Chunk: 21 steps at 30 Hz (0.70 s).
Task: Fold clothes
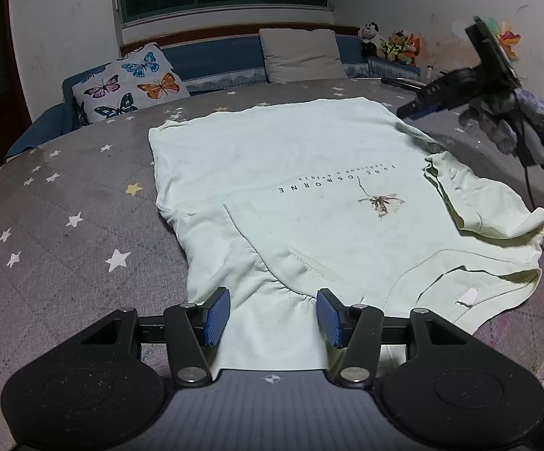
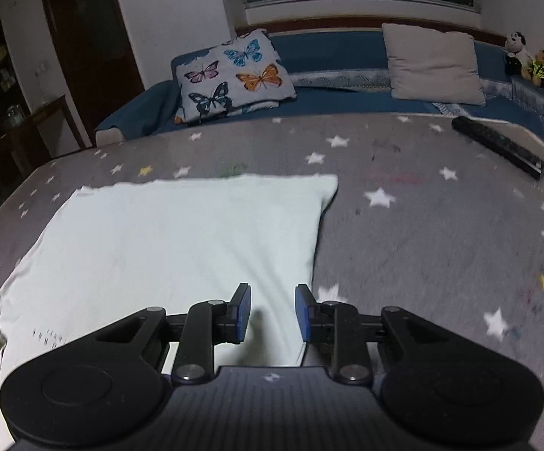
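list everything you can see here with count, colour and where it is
t-shirt: 1, pale green, spread on the bed, one sleeve folded in
bed cover: 1, grey with stars, under the shirt
butterfly pillow: 1, white with coloured butterflies, head of bed
plain pillow: 1, beige, head of bed
soft toys: several, mixed colours, far right corner
remote: 1, black, right side of bed
left gripper: black, blue pads, open over the shirt's near edge
right gripper: black, blue pads, open above the shirt's right edge
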Tool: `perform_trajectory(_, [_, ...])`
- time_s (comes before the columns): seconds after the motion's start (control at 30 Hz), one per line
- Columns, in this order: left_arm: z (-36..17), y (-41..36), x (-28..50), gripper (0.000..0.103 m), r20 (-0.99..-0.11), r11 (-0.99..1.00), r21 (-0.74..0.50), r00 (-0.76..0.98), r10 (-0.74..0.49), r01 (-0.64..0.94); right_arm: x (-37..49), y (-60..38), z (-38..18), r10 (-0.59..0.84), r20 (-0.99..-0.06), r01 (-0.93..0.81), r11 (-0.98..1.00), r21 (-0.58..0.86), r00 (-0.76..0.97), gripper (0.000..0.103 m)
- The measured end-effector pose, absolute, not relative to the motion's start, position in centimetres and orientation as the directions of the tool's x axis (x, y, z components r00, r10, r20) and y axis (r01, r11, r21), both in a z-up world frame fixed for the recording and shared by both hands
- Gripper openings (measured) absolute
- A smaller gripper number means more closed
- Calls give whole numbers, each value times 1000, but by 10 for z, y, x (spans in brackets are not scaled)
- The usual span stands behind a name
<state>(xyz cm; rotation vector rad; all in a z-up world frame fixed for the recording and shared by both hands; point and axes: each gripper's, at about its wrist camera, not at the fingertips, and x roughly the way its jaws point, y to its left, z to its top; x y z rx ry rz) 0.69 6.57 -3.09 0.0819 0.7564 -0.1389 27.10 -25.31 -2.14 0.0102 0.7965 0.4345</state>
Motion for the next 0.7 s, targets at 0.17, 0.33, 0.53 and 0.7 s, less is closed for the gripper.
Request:
perform_trajectory(0.17, [-30,66,8,55,-693,988,23,715,-95,153,302,-250,-22,345,-694,-358,924,134,632,25])
perform_trajectory(0.33, [-30,65,9,56,-697,988,23,711,-95,154,333,-243,-27,336,-696,-352,927,126,635,25])
perform_trajectory(0.53, [-31,65,9,56,-701,987,30,707,-93,160,357,-239,-40,328,-715,-336,932,138,617,3])
perform_trajectory(0.7, [-32,62,8,57,-704,985,42,705,-89,166,362,-242,-41,303,-686,-317,942,111,661,3])
